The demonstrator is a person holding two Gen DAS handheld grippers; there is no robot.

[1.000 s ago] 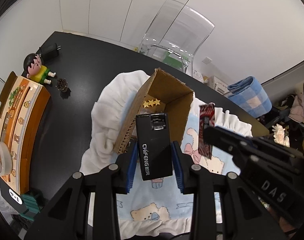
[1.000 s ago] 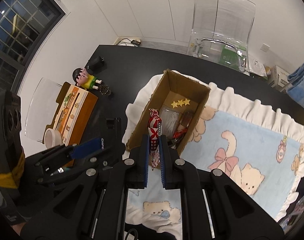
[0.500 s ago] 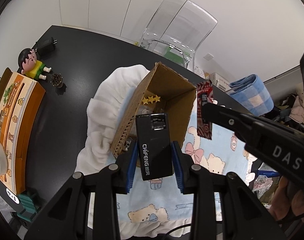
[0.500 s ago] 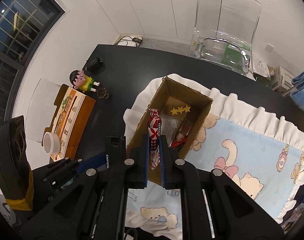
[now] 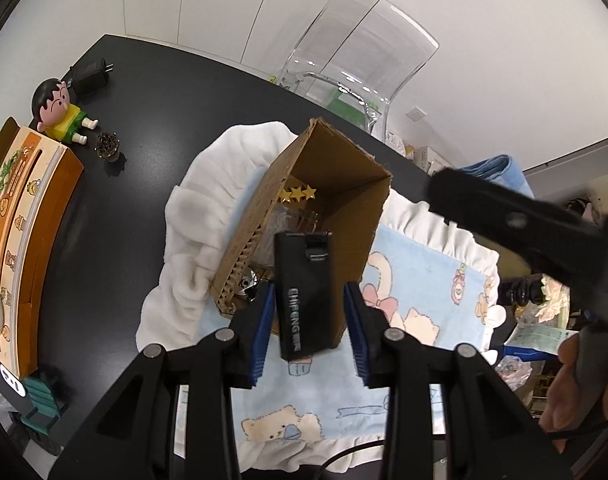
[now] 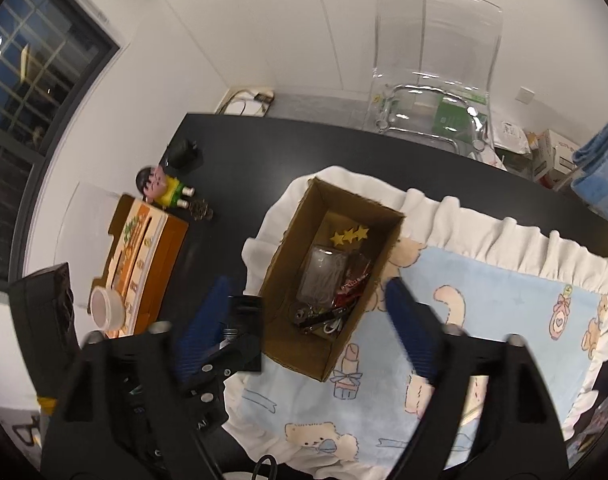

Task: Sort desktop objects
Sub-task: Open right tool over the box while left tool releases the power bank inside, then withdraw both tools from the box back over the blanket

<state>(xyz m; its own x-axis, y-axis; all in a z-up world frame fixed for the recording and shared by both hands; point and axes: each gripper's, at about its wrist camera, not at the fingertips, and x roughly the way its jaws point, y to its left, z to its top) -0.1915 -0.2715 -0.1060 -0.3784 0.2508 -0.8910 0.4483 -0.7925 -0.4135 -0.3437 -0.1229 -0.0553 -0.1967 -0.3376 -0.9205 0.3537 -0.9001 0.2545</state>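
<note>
White panelled walls point(image 6: 288, 20); clear chair point(image 6: 435, 64); dark window point(image 6: 28, 92)

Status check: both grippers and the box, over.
Left gripper open around black stapler. Right gripper open, empty, above cardboard box. Nothing in the way.

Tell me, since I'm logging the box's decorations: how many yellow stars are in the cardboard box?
3. The stars lie side by side in a row at the far end of the box, touching. Others could be hidden under the clutter nearer the camera.

Black stapler point(image 5: 305, 294) upright over open cardboard box point(image 5: 345, 216).
</note>
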